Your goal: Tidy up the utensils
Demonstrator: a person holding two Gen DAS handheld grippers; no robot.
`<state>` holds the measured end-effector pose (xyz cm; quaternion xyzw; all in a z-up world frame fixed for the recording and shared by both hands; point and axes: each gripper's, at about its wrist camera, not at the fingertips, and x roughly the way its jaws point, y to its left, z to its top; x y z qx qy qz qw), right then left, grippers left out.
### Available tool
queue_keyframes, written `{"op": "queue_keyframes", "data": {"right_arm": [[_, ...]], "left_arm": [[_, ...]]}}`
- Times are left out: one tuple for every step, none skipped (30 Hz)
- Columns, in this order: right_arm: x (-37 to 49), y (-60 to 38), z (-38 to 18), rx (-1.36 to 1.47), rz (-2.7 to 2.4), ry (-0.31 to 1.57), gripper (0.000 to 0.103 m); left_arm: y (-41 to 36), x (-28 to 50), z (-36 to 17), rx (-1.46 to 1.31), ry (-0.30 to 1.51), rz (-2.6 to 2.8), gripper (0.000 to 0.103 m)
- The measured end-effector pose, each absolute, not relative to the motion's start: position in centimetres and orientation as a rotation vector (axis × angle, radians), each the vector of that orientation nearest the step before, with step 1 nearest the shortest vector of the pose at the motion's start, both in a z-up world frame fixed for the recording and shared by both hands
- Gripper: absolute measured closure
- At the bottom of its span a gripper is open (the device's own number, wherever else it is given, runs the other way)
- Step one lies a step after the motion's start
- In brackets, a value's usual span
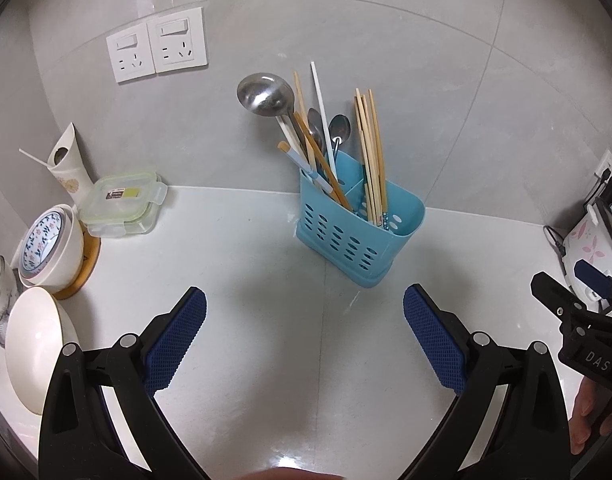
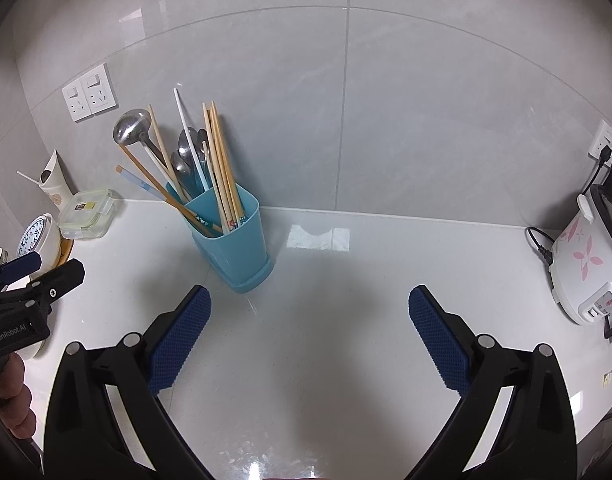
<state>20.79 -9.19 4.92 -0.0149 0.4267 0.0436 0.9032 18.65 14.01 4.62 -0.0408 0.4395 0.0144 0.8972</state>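
Note:
A light blue perforated utensil holder stands upright on the white counter near the wall, also seen in the right wrist view as the holder. It holds a steel ladle, metal spoons, and several wooden chopsticks; the ladle and chopsticks show from the right too. My left gripper is open and empty, well in front of the holder. My right gripper is open and empty, to the right of the holder.
Stacked bowls, a white bowl, a lidded glass container and a paper cone crowd the left. A rice cooker with its cord sits at the right. Wall sockets are above the counter.

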Motion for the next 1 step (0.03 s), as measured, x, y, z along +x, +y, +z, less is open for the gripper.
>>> {"op": "queue_keyframes", "data": {"right_arm": [[20.8, -9.18, 4.88, -0.03, 0.089, 0.883, 0.008]], "left_arm": [[14.03, 18.64, 4.64, -0.087, 0.911, 0.028, 0.006]]}}
